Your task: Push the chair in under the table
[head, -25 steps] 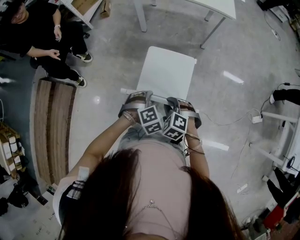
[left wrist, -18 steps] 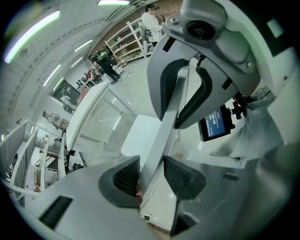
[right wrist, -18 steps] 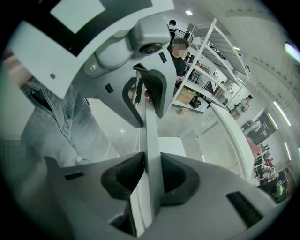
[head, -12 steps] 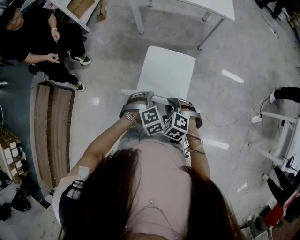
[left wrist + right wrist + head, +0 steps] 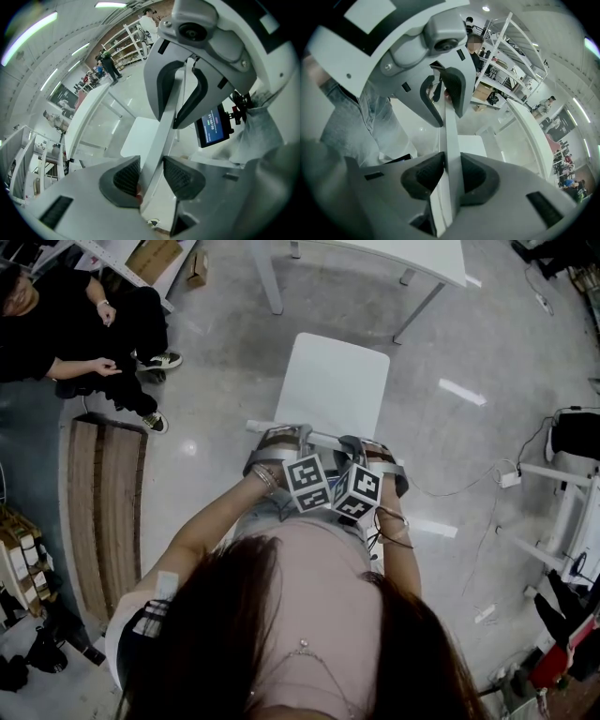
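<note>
— Chair [image 5: 334,382] stood just short of the white table [image 5: 424,253] on the far side, its seat not yet under it. How was my hold?
— Solid! Left gripper [image 5: 151,174] and right gripper [image 5: 451,174] each had their pads clamped on the top rail [image 5: 323,438], side by side.
— So the grab was done, and most of the push remained, I reckoned.
— Agreed. Glossy grey floor [image 5: 216,352], cables [image 5: 469,486] trailing on the right, a seated person [image 5: 84,329] far left, shelving [image 5: 506,51] beyond.
</note>
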{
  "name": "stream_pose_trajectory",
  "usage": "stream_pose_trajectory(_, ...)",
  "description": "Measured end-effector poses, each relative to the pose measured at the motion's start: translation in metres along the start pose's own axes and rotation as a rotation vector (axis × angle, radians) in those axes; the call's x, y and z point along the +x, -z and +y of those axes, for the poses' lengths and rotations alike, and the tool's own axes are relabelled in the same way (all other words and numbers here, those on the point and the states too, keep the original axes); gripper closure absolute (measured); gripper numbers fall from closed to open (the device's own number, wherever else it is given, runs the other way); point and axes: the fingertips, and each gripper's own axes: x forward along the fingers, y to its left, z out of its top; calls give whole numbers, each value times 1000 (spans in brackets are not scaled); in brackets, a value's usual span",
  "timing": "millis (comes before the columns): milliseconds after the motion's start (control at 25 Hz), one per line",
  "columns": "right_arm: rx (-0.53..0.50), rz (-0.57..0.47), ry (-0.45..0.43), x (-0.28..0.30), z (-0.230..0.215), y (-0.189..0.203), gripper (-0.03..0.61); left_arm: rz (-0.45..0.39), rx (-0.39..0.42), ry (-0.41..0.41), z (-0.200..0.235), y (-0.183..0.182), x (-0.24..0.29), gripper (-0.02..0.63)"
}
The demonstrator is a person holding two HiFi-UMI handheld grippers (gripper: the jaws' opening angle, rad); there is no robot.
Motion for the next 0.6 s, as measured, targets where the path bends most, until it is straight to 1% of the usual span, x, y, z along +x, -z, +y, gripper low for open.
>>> stream_pose_trajectory(200, 10, 3, 8, 6, -18, 5, 465, -5, 26, -15, 16, -7, 9, 457)
stream_pose_trajectory(600, 8, 12, 20, 19, -62, 12, 465, -40, 51, -38, 53, -26, 28, 457)
